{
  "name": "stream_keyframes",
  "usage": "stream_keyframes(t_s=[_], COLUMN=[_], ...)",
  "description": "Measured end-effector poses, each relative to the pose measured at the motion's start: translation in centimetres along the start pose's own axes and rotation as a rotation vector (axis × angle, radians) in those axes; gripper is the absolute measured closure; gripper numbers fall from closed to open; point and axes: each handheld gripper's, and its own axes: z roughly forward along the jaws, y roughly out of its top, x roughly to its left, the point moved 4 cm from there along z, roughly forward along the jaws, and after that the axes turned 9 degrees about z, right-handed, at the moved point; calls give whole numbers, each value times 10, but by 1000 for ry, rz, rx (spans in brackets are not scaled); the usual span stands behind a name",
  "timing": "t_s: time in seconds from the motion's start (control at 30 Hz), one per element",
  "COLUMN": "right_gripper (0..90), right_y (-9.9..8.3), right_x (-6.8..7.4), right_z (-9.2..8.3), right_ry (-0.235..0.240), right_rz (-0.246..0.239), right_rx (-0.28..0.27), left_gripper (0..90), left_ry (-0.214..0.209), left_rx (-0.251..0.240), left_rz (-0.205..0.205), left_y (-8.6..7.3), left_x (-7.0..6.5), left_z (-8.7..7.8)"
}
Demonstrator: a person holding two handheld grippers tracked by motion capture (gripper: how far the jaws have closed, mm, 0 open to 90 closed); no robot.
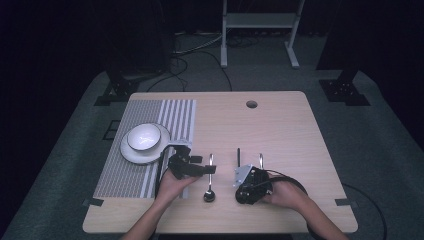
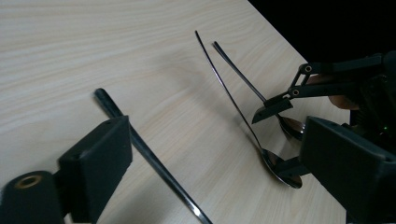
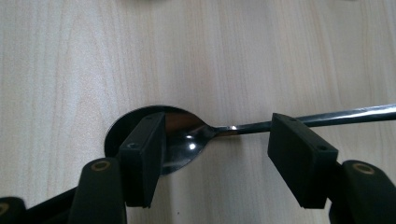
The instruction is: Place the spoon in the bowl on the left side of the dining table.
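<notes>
Right hand-held gripper (image 3: 215, 154) narrowed astride spoon (image 3: 187, 140) neck, pads apparently not gripping. Steel: stiff, light, slippery; pinch handle. Left hand-held gripper (image 2: 210, 163) wide.

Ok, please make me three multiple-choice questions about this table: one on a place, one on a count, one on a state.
1. Where is the bowl? A) on bare wood B) on the plate C) on the floor
2. How many spoons lie on the table? A) one B) three C) five
3. How do the fingers of the left gripper stand? A) wide apart B) pressed together C) clamped on the bowl

Answers: B, the bowl sits on the plate, on the striped mat. B, three handles show in the left gripper view. A, a broad gap shows between the fingers.
</notes>
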Motion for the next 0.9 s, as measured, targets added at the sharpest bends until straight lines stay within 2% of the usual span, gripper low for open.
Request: stream_keyframes(t_s=[0.13, 0.4, 0.73, 0.9], right_gripper=[361, 365, 365, 365], right_y=[0, -1, -2, -2], right_x=[1, 0, -1, -1], right_z=[0, 0, 1, 1], right_ry=[-3, 6, 15, 16], right_rz=[3, 7, 12, 16], right_rx=[-5, -17, -34, -40], left_gripper=[121, 124, 132, 144], left_ry=[-18, -28, -41, -43], left_rx=[22, 23, 27, 35], left_rz=[2, 12, -29, -31], left_y=[-1, 8, 19, 26], left_x=[-3, -8, -5, -7], left_z=[10, 19, 35, 45])
